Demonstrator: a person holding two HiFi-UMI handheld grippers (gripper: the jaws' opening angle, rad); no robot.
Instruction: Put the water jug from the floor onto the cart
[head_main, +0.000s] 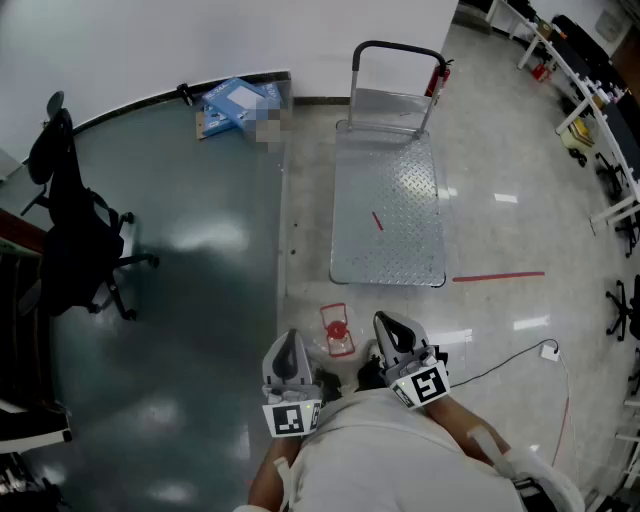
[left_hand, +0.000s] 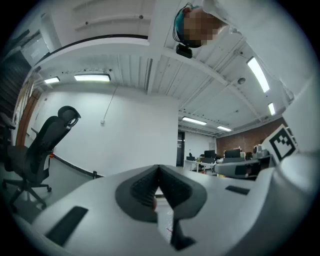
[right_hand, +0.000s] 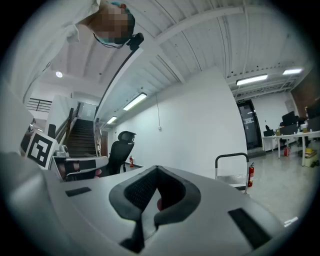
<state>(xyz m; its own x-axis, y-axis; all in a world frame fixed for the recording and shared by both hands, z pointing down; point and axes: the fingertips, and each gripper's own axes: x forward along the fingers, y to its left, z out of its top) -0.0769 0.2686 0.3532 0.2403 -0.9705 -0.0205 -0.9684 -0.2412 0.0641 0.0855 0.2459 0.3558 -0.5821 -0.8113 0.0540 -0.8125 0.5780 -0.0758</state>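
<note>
No words can be read anywhere. The blue box (head_main: 235, 101) by the wall has print on it, but it is too small to make out. Each cube on the tools shows only a black and white square pattern.

The water jug (head_main: 337, 330) is clear with a red top. It stands on the floor (head_main: 200, 310), just in front of the person. It sits between the left hand-held gripper (head_main: 289, 345) and the right hand-held gripper (head_main: 390, 328), near both and touching neither. The metal cart (head_main: 395, 215) is farther ahead, with nothing on it.

Both hand-held grippers have their jaws pressed together and hold nothing.
</note>
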